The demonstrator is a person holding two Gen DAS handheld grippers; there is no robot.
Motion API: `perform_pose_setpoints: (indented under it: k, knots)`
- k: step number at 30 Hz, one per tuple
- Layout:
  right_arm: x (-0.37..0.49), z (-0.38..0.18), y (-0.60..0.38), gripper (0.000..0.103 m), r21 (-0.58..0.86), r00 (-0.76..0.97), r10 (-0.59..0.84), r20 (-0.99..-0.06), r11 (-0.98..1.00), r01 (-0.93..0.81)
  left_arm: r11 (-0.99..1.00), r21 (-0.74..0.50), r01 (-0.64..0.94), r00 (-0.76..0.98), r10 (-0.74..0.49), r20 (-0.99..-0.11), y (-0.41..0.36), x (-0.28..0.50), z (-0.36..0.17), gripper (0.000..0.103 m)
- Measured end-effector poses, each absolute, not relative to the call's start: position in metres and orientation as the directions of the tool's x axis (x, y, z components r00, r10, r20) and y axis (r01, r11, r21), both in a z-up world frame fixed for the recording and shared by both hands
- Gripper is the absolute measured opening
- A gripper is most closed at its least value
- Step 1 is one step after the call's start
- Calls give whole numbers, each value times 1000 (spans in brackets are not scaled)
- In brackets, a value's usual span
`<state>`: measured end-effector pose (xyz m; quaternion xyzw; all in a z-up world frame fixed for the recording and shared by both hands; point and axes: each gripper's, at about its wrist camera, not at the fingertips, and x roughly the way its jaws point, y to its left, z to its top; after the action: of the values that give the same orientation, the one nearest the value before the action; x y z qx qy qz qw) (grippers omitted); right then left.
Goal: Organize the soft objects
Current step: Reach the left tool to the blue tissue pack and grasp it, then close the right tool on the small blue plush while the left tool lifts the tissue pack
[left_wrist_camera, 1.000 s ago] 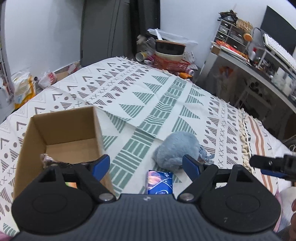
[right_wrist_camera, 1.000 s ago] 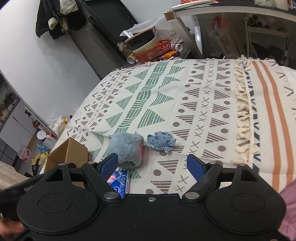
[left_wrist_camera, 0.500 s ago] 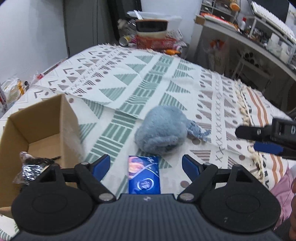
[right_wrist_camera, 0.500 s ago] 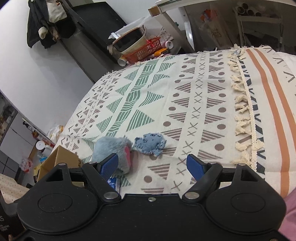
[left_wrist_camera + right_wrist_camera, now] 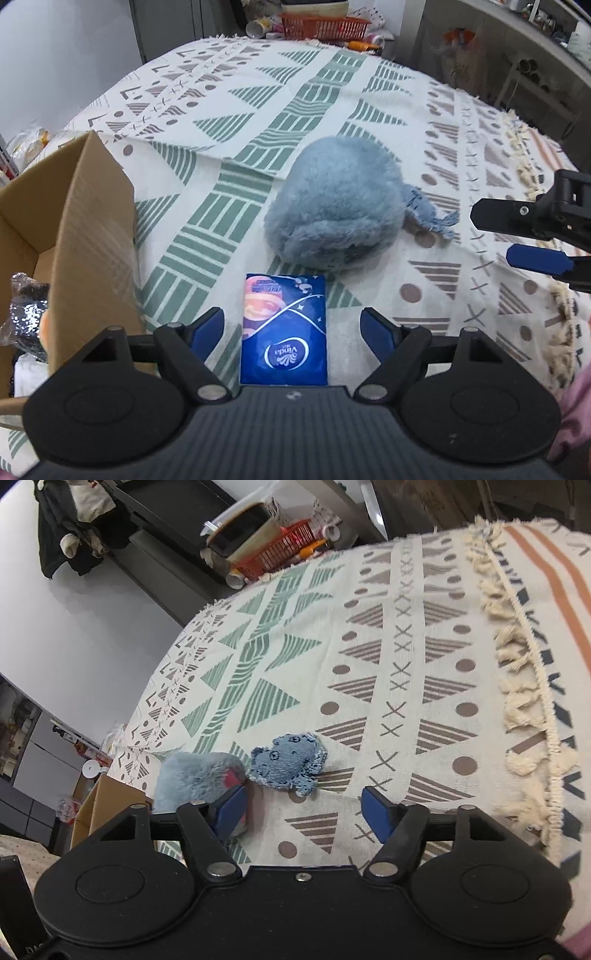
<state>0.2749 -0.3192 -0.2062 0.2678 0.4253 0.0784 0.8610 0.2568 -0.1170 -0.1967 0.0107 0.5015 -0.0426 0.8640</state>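
Observation:
A blue tissue pack point(image 5: 283, 328) lies flat on the patterned bedspread point(image 5: 236, 110). My left gripper point(image 5: 291, 325) hovers over it with its jaws closing. The pack sits between the blue pads, which stand clear of its sides. Just beyond is a fluffy grey-blue plush point(image 5: 332, 210), with a small denim toy point(image 5: 428, 218) touching its right side. My right gripper point(image 5: 303, 805) points down at the denim toy point(image 5: 288, 760). Its jaws are closing with only bedspread between them, and its left pad is near the plush point(image 5: 195, 775). It also shows in the left wrist view, as the right gripper point(image 5: 495, 234).
An open cardboard box point(image 5: 85, 240) stands at the left with a silvery crinkled packet point(image 5: 26, 314) inside. A tasselled seam point(image 5: 517, 686) runs down the right of the bedspread. A red basket point(image 5: 325, 24) and clutter sit past the far edge.
Both grippers have sunk toward the bed and tilted further down. The tissue pack has come between the left pads. The right pads stand closer together, and the denim toy looks nearer.

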Motion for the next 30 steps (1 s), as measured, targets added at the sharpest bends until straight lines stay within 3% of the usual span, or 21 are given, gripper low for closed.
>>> perform_pose_setpoints:
  k: [3,6,9,20,22,24,30]
  knots:
    - [282,-215,-323,57,540,615,368,-697,834,113,997,-16,80,471,-52,-881,-118,262,-206,74]
    - [288,-221,-325,56,554,614,374,-696,823,126,998,-8,63,459,-36,-888,-117,265,-212,58]
    - [294,-226,-323,54,563,611,381,-693,816,129,999,-21,43,459,-39,-888,-114,267,-214,52]
    - [311,-240,-319,38,566,622,362,-694,808,161,999,-34,31,467,-45,-883,-112,267,-211,50]
    - [313,-241,-320,30,562,629,354,-693,810,164,999,-39,30,466,-49,-883,-112,267,-210,50]
    - [313,-243,-321,2,560,627,348,-697,811,171,999,-41,29,469,-50,-882,-112,266,-208,50]
    - [298,-232,-326,2,547,650,313,-692,815,190,999,-39,11,496,-39,-867,-109,263,-198,50]
